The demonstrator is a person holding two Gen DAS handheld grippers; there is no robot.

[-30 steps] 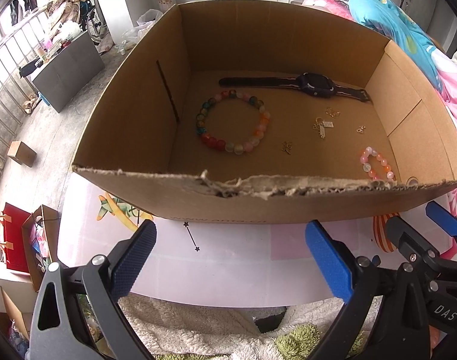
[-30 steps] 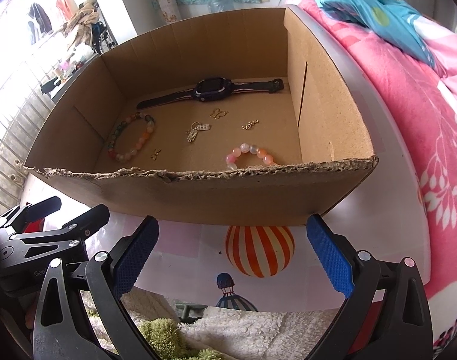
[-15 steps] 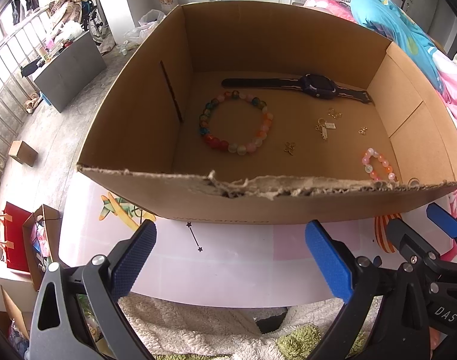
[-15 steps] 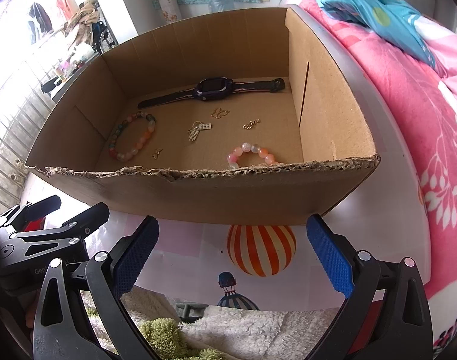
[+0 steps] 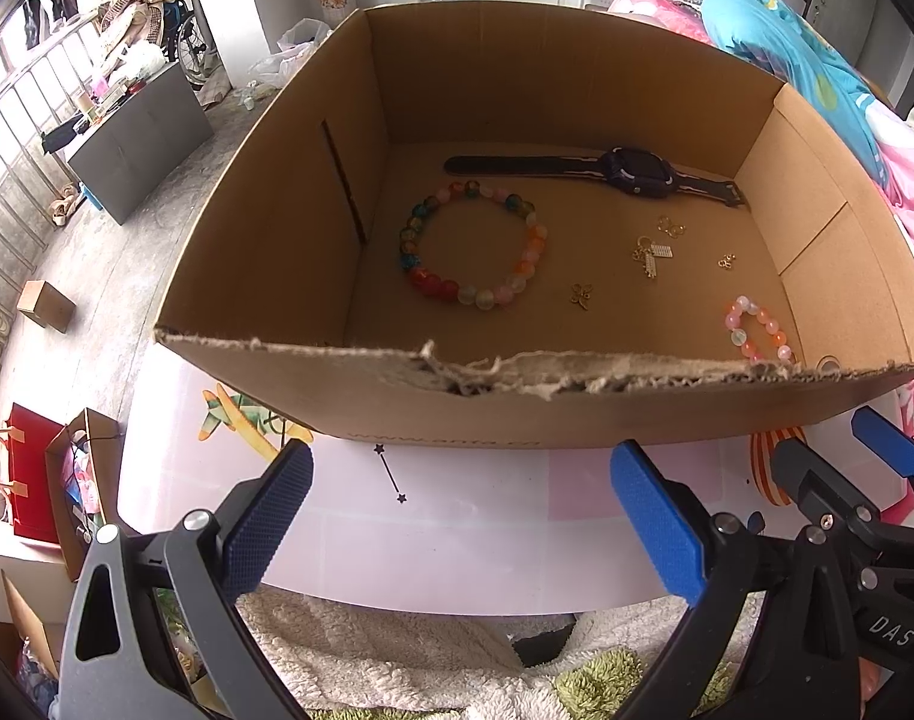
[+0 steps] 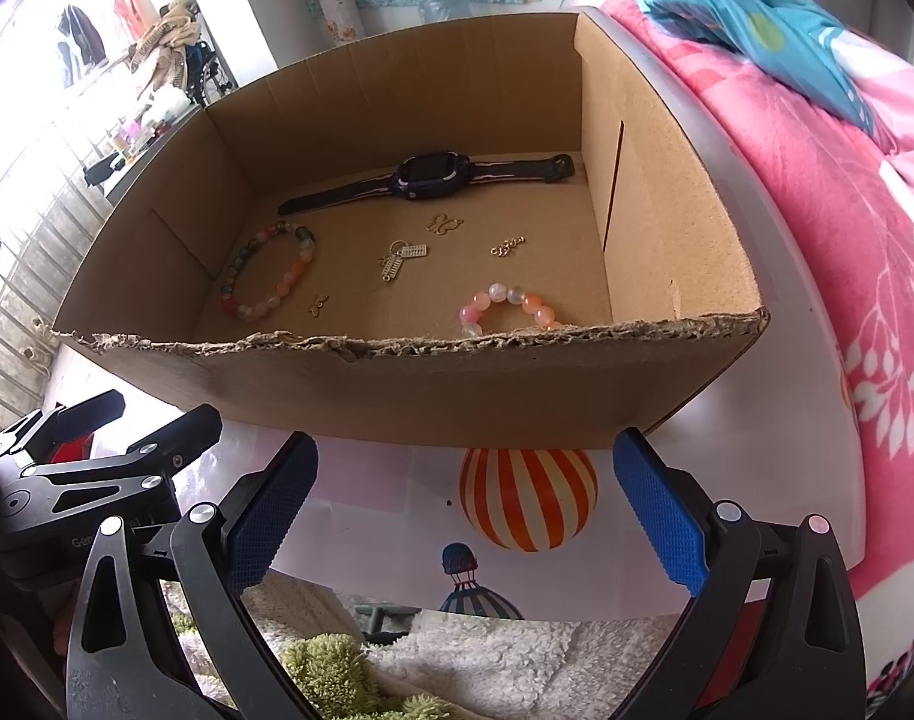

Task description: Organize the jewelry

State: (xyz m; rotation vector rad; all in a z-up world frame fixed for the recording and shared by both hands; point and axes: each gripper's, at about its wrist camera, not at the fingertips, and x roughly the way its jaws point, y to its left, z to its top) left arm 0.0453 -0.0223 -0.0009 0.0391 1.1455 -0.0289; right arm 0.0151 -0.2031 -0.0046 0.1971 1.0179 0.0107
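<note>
Nearest, the left gripper (image 5: 460, 516) and right gripper (image 6: 466, 510) both hover wide apart and hold nothing, short of the cardboard box (image 5: 445, 402). Inside lie a small pink bead bracelet (image 6: 508, 306), a large multicolour bead bracelet (image 5: 472, 243), 4 small gold charms (image 5: 652, 255) and, farthest, a dark smartwatch (image 5: 634, 171). Spread apart on the floor of the box, they fit either sorted or awaiting sorting.

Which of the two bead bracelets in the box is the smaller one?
The pink-and-orange bracelet by the torn front wall; the multicoloured bracelet near the left wall makes a wider ring.
</note>
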